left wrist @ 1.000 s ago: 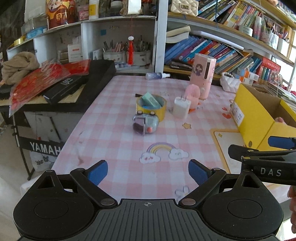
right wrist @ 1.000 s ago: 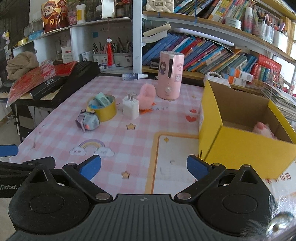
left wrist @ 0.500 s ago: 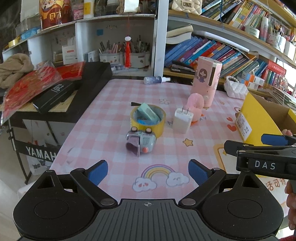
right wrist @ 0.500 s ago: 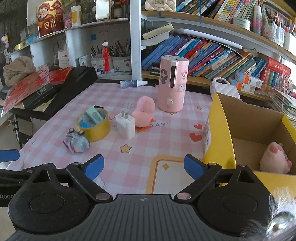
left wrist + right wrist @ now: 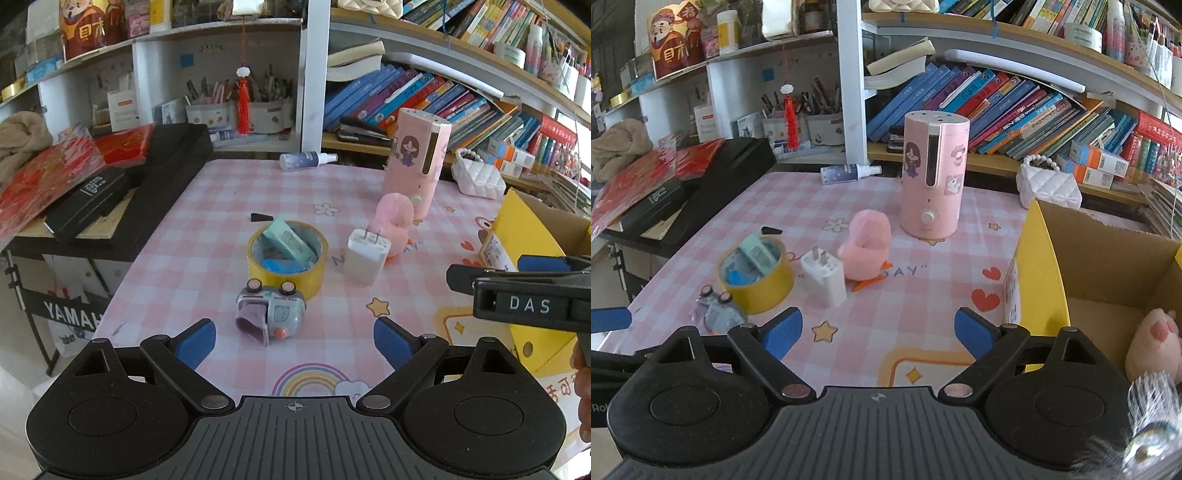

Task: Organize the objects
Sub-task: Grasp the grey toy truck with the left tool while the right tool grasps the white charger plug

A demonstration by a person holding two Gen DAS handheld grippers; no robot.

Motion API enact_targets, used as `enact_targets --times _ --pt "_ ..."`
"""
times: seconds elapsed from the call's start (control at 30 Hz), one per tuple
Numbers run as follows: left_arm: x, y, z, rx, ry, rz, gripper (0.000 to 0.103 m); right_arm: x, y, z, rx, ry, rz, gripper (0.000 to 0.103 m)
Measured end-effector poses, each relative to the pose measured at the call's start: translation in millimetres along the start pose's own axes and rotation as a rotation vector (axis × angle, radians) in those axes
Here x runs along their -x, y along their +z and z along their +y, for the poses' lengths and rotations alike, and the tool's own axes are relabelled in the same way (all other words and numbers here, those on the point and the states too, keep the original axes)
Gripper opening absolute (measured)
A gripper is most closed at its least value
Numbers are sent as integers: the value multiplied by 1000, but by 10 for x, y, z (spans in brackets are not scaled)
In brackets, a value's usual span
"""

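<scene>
As both hands neared the toys, the left gripper [image 5: 294,335] and right gripper [image 5: 878,329], empty, narrowed slightly yet stayed spread

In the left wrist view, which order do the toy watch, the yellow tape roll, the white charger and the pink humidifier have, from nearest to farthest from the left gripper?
From the left gripper, open and holding nothing:
1. toy watch, just ahead, between the fingers' line.
2. yellow tape roll, directly behind the watch.
3. white charger, ahead to the right, about level with the roll but further aside.
4. pink humidifier, far right, upright.
</scene>
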State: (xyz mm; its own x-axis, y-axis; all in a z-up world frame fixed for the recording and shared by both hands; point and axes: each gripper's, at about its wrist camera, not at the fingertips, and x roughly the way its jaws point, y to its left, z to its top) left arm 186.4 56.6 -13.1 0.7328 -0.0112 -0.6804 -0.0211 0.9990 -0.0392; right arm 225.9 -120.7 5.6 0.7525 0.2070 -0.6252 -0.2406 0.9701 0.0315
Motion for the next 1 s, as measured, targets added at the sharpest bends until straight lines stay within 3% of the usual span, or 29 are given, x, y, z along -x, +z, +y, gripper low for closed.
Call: enact_targets --times 0.43,0.8,0.93,1.0 --pt "-271 12 -57 -34 -12 37 84 -267 29 -62 -12 17 54 89" --pt "-780 105 98 8 72 71 83 -500 110 39 18 55 57 84" --pt "-970 93 97 -4 80 101 64 -626 147 109 37 77 64 83" --pt "-1000 83 104 -6 77 96 63 -698 166 146 49 93 64 81"
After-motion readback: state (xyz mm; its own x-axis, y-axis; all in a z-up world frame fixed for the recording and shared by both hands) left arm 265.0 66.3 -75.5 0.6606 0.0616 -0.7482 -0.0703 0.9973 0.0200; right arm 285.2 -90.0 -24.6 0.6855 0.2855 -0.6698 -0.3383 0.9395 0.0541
